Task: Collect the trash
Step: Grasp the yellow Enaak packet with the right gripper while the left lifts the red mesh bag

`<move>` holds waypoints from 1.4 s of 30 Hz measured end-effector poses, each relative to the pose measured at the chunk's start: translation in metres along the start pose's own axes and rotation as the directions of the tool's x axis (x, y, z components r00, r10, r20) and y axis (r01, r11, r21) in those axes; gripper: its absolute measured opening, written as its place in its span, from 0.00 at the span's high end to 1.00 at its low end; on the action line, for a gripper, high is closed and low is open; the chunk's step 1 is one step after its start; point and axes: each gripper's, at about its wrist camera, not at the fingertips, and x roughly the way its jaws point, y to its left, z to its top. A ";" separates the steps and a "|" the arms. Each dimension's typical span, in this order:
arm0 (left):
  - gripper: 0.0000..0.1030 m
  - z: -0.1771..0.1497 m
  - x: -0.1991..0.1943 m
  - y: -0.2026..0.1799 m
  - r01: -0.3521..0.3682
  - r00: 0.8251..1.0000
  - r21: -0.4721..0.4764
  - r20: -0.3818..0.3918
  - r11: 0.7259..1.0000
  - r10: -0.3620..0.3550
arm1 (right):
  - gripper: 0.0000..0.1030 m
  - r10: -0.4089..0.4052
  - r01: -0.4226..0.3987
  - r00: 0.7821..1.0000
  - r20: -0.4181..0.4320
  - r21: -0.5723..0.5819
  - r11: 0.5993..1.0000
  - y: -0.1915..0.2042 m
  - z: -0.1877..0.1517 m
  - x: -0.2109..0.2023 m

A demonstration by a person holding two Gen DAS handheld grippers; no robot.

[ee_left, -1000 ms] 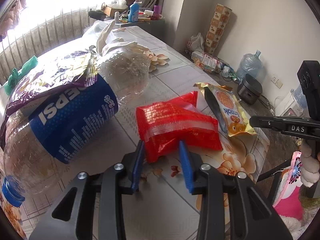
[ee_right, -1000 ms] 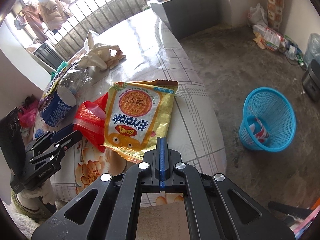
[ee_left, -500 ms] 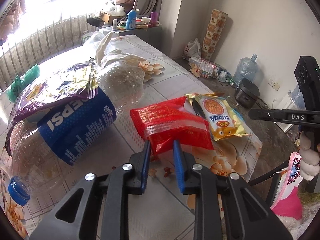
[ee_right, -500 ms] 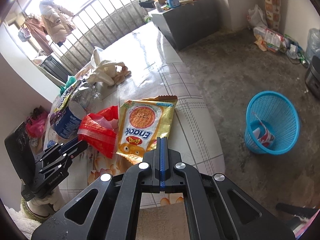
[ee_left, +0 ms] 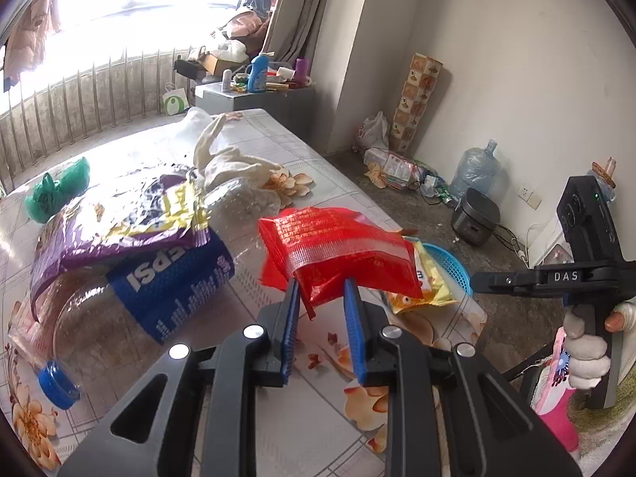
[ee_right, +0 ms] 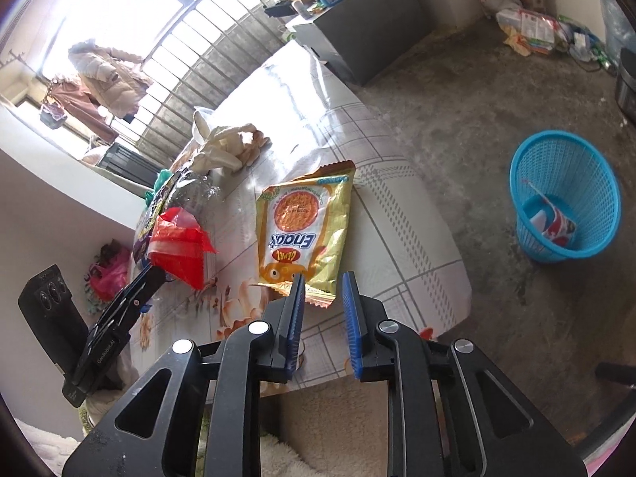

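Observation:
My left gripper [ee_left: 320,292] is shut on the near corner of a red plastic wrapper [ee_left: 338,248] and holds it lifted above the table; the wrapper also shows in the right wrist view [ee_right: 179,246]. A yellow Enack snack packet [ee_right: 304,226] lies flat on the table near its front edge, partly hidden behind the red wrapper in the left wrist view [ee_left: 431,286]. My right gripper [ee_right: 322,288] is open, its fingertips either side of the packet's near edge. A blue mesh trash basket [ee_right: 564,194] stands on the floor to the right, with a wrapper inside.
A large Pepsi bottle [ee_left: 159,278] lies on the table [ee_left: 310,393] under a purple and yellow wrapper [ee_left: 131,214]. A cream cloth [ee_left: 226,159] and a green bag [ee_left: 55,190] lie farther back. A grey cabinet [ee_right: 357,39] stands beyond the table.
My left gripper closed on the red wrapper and lifted it off the table. My right gripper went from shut to open at the yellow packet's near edge.

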 end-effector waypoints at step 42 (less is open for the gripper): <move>0.79 -0.016 0.068 -0.015 0.020 0.984 0.045 -0.177 0.999 -0.012 | 0.68 0.237 -0.235 0.970 -0.054 0.043 0.971 -0.013 0.055 0.064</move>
